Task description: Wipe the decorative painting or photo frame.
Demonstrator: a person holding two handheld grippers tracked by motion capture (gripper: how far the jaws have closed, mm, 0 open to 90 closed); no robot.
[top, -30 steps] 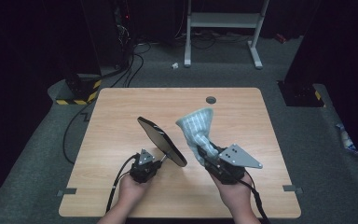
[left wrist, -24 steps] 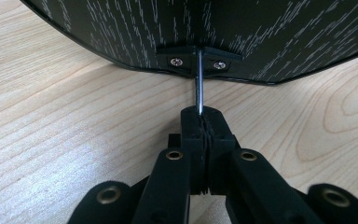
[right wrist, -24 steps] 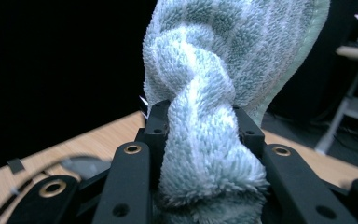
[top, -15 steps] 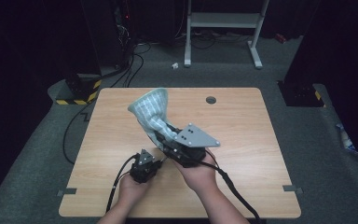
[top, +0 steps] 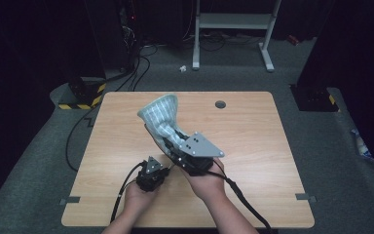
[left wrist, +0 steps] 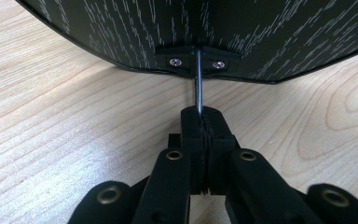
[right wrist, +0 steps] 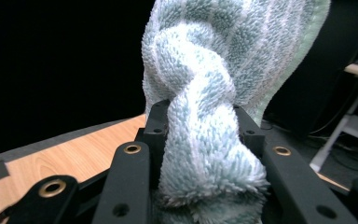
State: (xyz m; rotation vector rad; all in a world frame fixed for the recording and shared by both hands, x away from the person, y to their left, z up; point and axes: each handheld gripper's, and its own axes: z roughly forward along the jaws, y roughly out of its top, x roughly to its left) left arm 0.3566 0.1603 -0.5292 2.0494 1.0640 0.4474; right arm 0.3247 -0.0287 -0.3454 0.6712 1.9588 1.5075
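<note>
Black panel [left wrist: 191, 32] on thin metal rod [left wrist: 198, 81], rod pinched in left hand-held gripper [left wrist: 204, 122], just above counter [top: 253, 131]. Pale blue-green towel [top: 160, 117], bunched, clamped in right hand-held gripper [top: 173, 146], draped over panel.

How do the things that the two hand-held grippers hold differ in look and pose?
The left hand-held gripper clamps a thin metal rod fixed to a hard, dark, wood-grained panel. The right hand-held gripper clamps a soft, fluffy, pale blue towel. The panel lies low near the table; the towel stands up, bunched. Both are firmly gripped.
</note>
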